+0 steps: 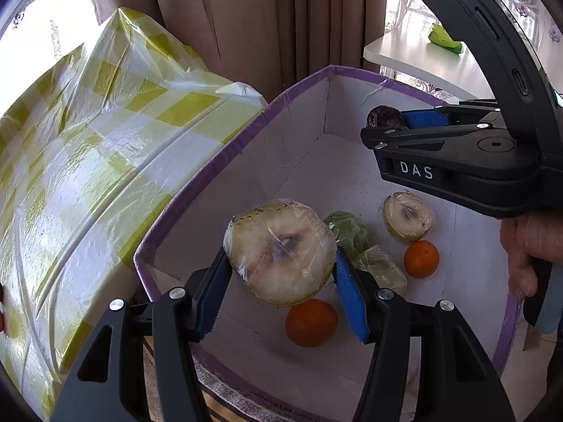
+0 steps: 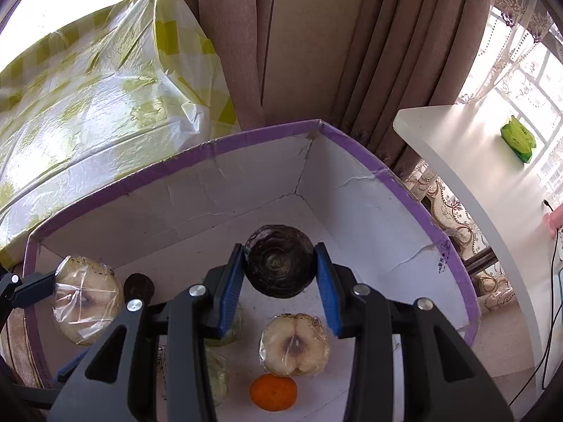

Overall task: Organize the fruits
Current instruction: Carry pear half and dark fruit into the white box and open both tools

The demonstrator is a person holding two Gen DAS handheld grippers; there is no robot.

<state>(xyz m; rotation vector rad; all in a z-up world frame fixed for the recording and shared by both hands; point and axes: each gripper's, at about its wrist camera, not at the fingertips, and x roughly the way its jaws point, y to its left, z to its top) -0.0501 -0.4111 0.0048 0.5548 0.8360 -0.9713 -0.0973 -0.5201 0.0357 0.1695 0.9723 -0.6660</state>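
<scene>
My left gripper (image 1: 281,269) is shut on a large plastic-wrapped pale fruit half (image 1: 279,255), held above the floor of a white box with a purple rim (image 1: 225,151). My right gripper (image 2: 279,276) is shut on a dark purple round fruit half (image 2: 279,265), held over the box's far corner; it shows in the left wrist view (image 1: 385,117) too. In the box lie a smaller wrapped fruit half (image 2: 295,344), two oranges (image 1: 311,321) (image 1: 421,258) and wrapped green pieces (image 1: 359,246). A small dark fruit (image 2: 139,286) lies near the left side.
A table with a yellow-checked plastic cloth (image 1: 88,147) stands left of the box. Brown curtains (image 2: 316,42) hang behind. A white table (image 2: 475,161) with a green packet (image 2: 519,137) stands at the right.
</scene>
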